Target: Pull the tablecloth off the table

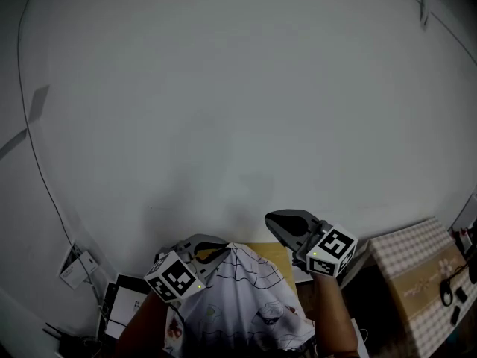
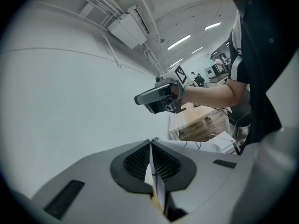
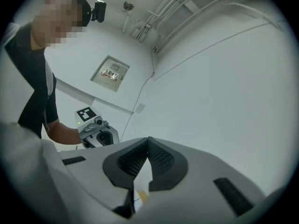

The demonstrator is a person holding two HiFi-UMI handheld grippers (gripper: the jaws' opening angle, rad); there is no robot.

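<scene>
Ahead stands the white wall [image 1: 238, 88], and the air up to it is free. The gap between the left gripper [image 1: 216, 252] and the right gripper [image 1: 273, 220] is filled by the tablecloth [image 1: 242, 300]. A box [image 1: 417, 274] with a checked top stands low at the right. A thin cable [image 1: 33, 155] runs down the wall at the left.

Wooden table [image 1: 279, 258] mostly hidden under white patterned tablecloth [image 1: 238, 297].
</scene>
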